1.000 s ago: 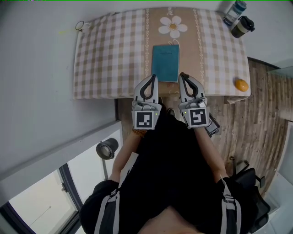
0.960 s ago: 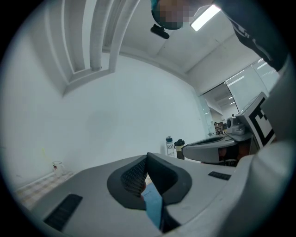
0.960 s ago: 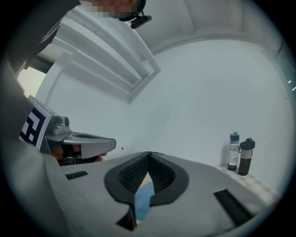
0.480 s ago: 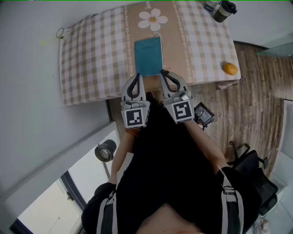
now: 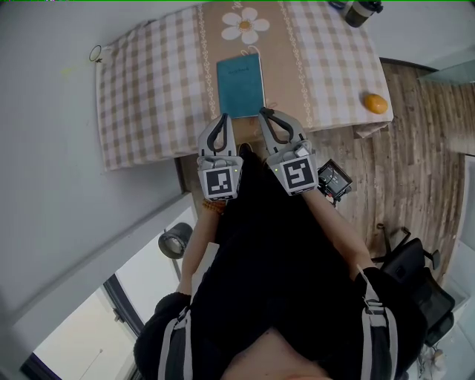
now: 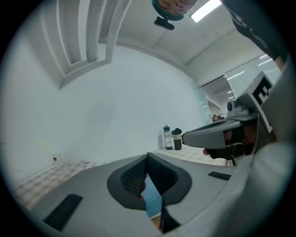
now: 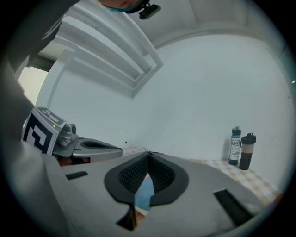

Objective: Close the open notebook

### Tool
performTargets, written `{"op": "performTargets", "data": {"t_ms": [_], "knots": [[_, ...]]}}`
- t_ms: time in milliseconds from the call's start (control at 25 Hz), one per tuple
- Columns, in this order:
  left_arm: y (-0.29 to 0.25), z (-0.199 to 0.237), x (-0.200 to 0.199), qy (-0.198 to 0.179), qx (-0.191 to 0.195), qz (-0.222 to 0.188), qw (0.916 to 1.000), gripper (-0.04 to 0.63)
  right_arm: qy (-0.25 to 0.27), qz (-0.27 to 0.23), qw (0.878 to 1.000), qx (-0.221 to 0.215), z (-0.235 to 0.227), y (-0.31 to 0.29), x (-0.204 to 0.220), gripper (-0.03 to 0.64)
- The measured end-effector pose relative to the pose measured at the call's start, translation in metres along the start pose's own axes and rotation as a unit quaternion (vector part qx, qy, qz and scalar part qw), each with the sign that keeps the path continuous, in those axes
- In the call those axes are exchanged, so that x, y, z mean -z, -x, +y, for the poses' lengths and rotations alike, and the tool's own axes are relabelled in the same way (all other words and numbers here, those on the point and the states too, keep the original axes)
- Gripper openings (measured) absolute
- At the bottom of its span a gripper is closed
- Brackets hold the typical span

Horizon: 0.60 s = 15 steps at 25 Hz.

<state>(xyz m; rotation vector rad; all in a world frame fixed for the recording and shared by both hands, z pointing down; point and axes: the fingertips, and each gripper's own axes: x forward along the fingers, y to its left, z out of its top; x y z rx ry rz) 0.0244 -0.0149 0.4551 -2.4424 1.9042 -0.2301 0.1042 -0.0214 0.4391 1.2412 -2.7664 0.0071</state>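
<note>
With both forearms [image 5: 194, 241] stretched forward side by side, the left gripper [image 5: 223, 117] and right gripper [image 5: 263, 113] point roughly level, jaws pressed together on nothing.

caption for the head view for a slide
Closed teal notebook on a checked tablecloth, with the left tool and right tool shut, pointing at it.

You're standing in a plain indoor room that looks more like an office or studio than a lived-in home. It has bare white walls [image 7: 208, 83], a wood-plank floor [image 5: 423, 156], a ceiling strip light [image 6: 206, 10] and glass partitions [image 6: 215, 99]. The homely touches are the worktop's checked tablecloth [image 5: 148, 82] with its daisy print [image 5: 244, 24], two drink bottles [image 7: 235, 146] and an orange [image 5: 375, 103].
</note>
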Motion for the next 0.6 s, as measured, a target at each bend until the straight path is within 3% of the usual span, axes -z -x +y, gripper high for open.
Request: {"op": "performTargets", "data": {"t_ms": [400,600], "knots": [[-0.003,-0.001,0.005,-0.034,0.004,0.009,0.9994,0.006,-0.013,0.006,1.000,-0.013,-0.002,-0.005,0.004,0.005],[-0.007,-0.011,0.039,-0.084,0.057,0.045,0.9938,0.006,-0.012,0.012,1.000,-0.009,-0.010,-0.008,0.011,0.005]]}}
